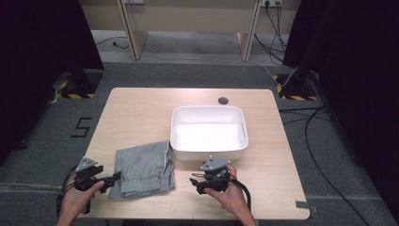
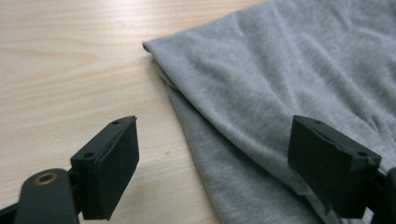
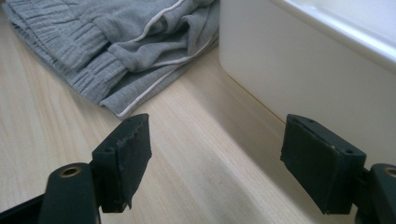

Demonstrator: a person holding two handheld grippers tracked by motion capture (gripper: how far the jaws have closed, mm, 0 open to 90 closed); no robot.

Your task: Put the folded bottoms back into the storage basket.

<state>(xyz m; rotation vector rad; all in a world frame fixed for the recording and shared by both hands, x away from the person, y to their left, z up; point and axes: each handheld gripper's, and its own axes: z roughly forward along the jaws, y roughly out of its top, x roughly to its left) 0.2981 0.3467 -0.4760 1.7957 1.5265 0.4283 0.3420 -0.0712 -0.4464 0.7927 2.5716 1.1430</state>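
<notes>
Left tool [image 1: 114,178], jaws spread and empty, sat just beside the folded grey cotton shorts' [image 1: 145,169] left edge, nearer than the spread right tool [image 1: 193,181].

High view looks down from above; both gripper views skim the table [image 1: 141,108], sharing the grey cloth [image 1: 143,169]

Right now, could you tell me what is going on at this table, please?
A person holds a gripper in each hand at a wooden table. A folded grey garment lies beside an empty white tub. The left gripper sits at the garment's near left edge, jaws open with nothing between the pads. The right gripper hovers, open, in front of the tub. The garment is not in the tub.
</notes>
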